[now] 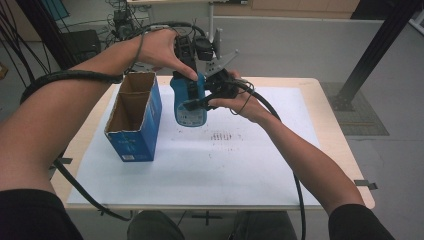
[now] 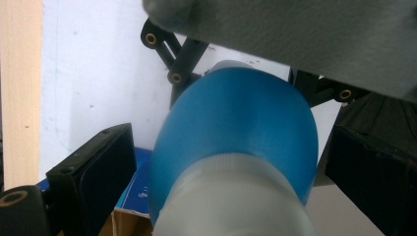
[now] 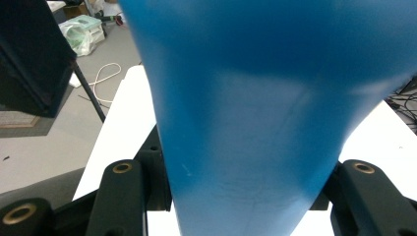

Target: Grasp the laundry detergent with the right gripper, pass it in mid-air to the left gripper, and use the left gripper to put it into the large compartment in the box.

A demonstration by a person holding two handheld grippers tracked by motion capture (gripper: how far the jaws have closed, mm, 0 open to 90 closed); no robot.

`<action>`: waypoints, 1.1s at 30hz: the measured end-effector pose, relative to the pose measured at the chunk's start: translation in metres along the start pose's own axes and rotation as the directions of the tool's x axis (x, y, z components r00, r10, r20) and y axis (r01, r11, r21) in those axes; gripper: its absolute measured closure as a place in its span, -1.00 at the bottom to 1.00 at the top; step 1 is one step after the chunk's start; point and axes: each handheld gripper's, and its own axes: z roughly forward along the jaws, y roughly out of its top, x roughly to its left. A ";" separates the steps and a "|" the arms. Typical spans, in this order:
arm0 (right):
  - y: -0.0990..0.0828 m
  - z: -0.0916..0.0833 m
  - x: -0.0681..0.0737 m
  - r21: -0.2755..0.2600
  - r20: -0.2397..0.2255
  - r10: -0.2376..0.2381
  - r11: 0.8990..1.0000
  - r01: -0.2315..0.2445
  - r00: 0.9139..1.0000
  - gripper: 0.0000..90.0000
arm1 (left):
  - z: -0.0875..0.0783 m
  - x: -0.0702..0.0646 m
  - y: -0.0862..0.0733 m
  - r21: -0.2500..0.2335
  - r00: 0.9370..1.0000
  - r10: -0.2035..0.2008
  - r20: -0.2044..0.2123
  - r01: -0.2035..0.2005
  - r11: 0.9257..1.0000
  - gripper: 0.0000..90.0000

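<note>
A blue bottle with a pale neck hangs upright above the white sheet, held between two hands. My right gripper comes in from the right and is shut on its body; in the right gripper view the blue body is wedged between the black jaws. My left gripper points down over the bottle's top. In the left gripper view the bottle sits between the two jaws, my left gripper open, with a small gap on each side.
An open blue cardboard box stands upright on the white sheet just left of the bottle, and its top lies below the left gripper. Cables trail from both grippers. A black frame post stands at the back right.
</note>
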 end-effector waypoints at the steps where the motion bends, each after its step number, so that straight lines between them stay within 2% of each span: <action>1: 0.000 0.000 0.000 0.000 0.000 0.000 1.000 0.000 1.000 0.00 | 0.000 0.000 0.000 0.000 1.000 0.000 0.000 0.000 1.000 -0.88; 2: 0.000 -0.001 0.001 0.003 -0.002 0.015 1.000 -0.015 1.000 0.00 | 0.000 0.000 0.000 0.000 1.000 -0.001 0.000 0.001 1.000 -0.88; 4: 0.000 0.000 -0.001 -0.008 0.001 -0.008 1.000 0.008 1.000 0.00 | 0.000 0.000 0.000 -0.004 1.000 -0.003 -0.001 0.003 1.000 -0.88; 5: 0.000 -0.001 0.001 0.004 -0.001 0.018 1.000 -0.018 1.000 0.00 | 0.000 0.000 0.001 -0.003 1.000 -0.002 -0.002 0.002 1.000 -0.88; 17: 0.000 -0.002 0.001 0.003 0.002 0.020 1.000 -0.020 1.000 0.00 | 0.000 0.000 0.002 -0.006 1.000 0.002 -0.007 -0.002 1.000 -0.87; 20: 0.000 -0.002 0.000 0.002 0.006 0.010 1.000 -0.010 1.000 0.00 | -0.001 0.000 0.001 -0.009 1.000 -0.001 -0.008 0.001 1.000 -0.87; 21: 0.000 -0.002 -0.001 -0.010 0.004 -0.008 1.000 0.008 1.000 0.00 | -0.002 0.000 0.001 -0.011 1.000 -0.003 -0.008 0.003 1.000 -0.87; 33: 0.000 -0.001 -0.001 -0.006 0.005 -0.001 1.000 0.001 1.000 0.00 | -0.001 0.002 -0.001 -0.009 1.000 -0.004 -0.008 0.004 1.000 -0.86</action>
